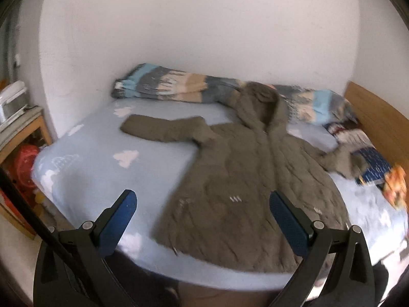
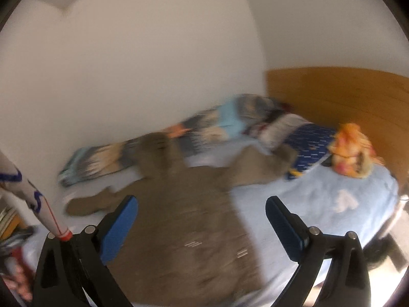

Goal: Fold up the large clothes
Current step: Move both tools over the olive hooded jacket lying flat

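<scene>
**Inspector:** Position of the garment?

**Assessor:** The coat (image 1: 245, 179) lies spread face up on the bed (image 1: 89, 168), hood toward the rolled quilt (image 1: 179, 87) at the wall, hem at the near edge. One sleeve (image 1: 163, 128) stretches flat to the side; the other runs onto the pillow (image 1: 370, 158).

**Inspector:** Tongs?

**Assessor:** Left gripper (image 1: 203, 204) and right gripper (image 2: 202, 207) are both released, jaws spread wide, holding nothing, hovering above the hem. No fold appears started.

**Inspector:** Risks?

**Assessor:** The coat looks thick and quilted; in my judgement a shallow pinch would catch only the top layer and slip. The far sleeve resting on the pillow could drag it along. The hem at the mattress edge could slide off if pulled toward the person.

**Inspector:** Differences between views?

**Assessor:** The left view shows the flat sleeve and a bedside shelf (image 1: 23, 125) clearly. The right view, badly blurred, shows the headboard (image 2: 332, 94) and an orange toy (image 2: 350, 153) in full.
</scene>
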A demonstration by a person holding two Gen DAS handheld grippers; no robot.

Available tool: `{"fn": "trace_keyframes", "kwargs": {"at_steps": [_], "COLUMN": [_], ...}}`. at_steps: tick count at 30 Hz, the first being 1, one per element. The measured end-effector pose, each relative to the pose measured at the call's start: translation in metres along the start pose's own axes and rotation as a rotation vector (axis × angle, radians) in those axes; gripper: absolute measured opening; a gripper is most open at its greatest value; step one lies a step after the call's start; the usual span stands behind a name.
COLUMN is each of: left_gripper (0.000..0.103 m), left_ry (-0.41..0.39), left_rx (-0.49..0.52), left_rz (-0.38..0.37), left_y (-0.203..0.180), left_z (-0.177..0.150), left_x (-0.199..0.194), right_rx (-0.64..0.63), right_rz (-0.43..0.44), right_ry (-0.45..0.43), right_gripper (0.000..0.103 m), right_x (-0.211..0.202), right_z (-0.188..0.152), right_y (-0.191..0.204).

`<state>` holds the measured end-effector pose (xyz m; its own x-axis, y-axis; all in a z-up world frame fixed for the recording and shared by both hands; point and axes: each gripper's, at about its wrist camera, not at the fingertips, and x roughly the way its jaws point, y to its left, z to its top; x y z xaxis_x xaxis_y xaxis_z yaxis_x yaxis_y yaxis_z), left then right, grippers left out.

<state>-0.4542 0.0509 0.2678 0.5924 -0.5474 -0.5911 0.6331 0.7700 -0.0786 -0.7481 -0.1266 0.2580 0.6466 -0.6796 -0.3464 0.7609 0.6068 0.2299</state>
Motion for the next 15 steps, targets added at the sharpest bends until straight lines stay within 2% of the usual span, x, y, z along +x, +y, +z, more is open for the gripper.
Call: {"fn": "trace_keyframes", "kwargs": {"at_steps": [5, 7, 15], "left_gripper": [0.103, 0.103, 0.103], "left_ry": [0.024, 0.038, 0.045], "left_rx": [0.065, 0.086, 0.077], "left_rz": [0.012, 0.024, 0.061], "left_y": [-0.006, -0.01, -0.003], "left_z": [-0.014, -0.018, -0.021], "left_x": [-0.008, -0.007, -0.003], "right_rx": [-0.058, -0.106, -0.142], "right_rz": [0.096, 0.073, 0.13], "right_ry": [0.027, 0.033, 0.139], "right_gripper": [0.102, 0.102, 0.102], "right_x": [-0.016, -0.013, 0.008], "right_z": [-0.027, -0.028, -0.035], "right_y": [0.054, 0.068, 0.097]}}
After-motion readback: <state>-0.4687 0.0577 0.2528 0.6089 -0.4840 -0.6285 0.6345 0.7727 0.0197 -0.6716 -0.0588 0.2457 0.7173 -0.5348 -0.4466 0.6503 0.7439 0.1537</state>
